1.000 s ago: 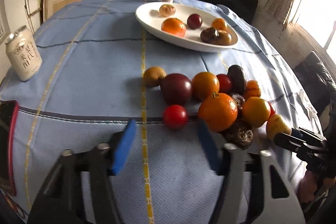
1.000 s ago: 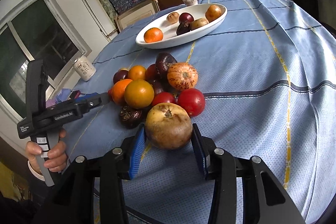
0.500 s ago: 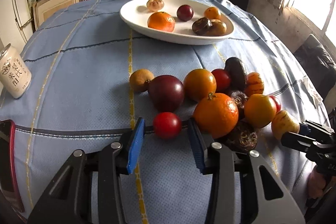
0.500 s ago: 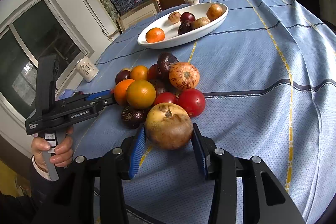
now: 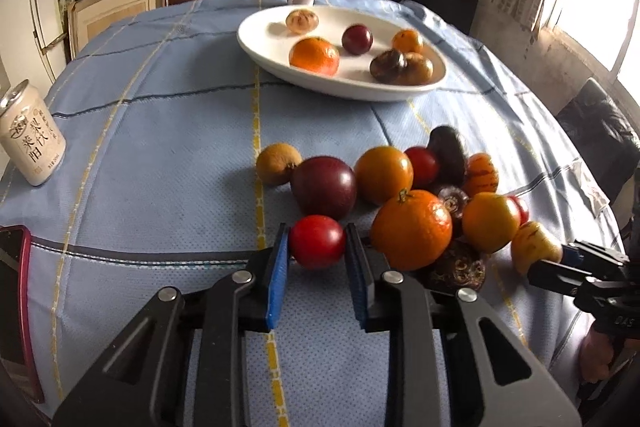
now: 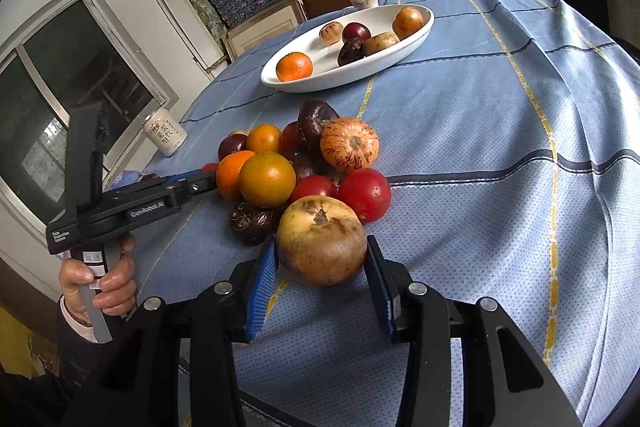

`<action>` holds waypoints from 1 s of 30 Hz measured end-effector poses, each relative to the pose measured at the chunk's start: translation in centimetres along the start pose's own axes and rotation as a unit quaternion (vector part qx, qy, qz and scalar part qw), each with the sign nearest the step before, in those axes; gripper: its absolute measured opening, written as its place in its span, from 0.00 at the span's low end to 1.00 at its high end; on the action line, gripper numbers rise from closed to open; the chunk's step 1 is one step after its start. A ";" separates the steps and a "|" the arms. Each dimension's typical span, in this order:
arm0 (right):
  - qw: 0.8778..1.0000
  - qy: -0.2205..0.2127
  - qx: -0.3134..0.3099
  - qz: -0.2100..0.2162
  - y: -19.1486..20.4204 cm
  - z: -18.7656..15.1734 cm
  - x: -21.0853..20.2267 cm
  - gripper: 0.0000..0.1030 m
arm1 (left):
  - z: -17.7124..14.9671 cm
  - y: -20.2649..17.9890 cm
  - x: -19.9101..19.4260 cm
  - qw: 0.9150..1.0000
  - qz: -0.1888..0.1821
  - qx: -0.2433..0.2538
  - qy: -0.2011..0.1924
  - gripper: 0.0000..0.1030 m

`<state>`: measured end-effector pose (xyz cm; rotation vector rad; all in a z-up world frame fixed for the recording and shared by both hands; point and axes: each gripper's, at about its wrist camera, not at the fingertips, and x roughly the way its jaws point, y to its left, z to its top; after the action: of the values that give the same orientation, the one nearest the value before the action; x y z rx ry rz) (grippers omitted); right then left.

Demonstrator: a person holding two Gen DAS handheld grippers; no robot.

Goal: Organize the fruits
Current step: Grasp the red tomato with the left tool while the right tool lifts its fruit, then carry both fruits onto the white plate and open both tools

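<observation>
In the left wrist view I start at the left edge of the frame: a pale drink can stands on the blue checked tabletop, well apart from the fruit. At lower centre, my left tool has its two blue pads pressed against the sides of a small red tomato, which rests on the cloth at the near edge of the fruit pile. A big mandarin sits just beside the right pad, so I judge I should lift straight up before swinging away, or I may knock it and set the pile rolling. The white oval dish, upper centre, already carries several fruits and looks like the destination.

In the right wrist view, my left hand shows at the lower left. At lower centre my right tool is partly closed, gripping a round yellow-brown fruit at its widest part. It sits at the near edge of the pile, next to two red tomatoes. I cannot tell whether it has left the cloth. The skin looks firm, yet I would keep the squeeze gentle and carry it level to a bare patch of the dish.
</observation>
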<state>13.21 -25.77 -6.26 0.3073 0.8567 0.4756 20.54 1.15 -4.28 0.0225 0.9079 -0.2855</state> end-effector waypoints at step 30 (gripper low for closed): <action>0.995 -0.072 -0.047 -0.047 -0.3 16.4 7.2 0.78 | 17.3 0.6 7.5 0.996 0.061 -0.055 -0.020 0.94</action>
<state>30.09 -23.48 -0.85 0.2114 0.7033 0.3998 38.41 -2.48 0.46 -0.0295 0.8781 -0.1208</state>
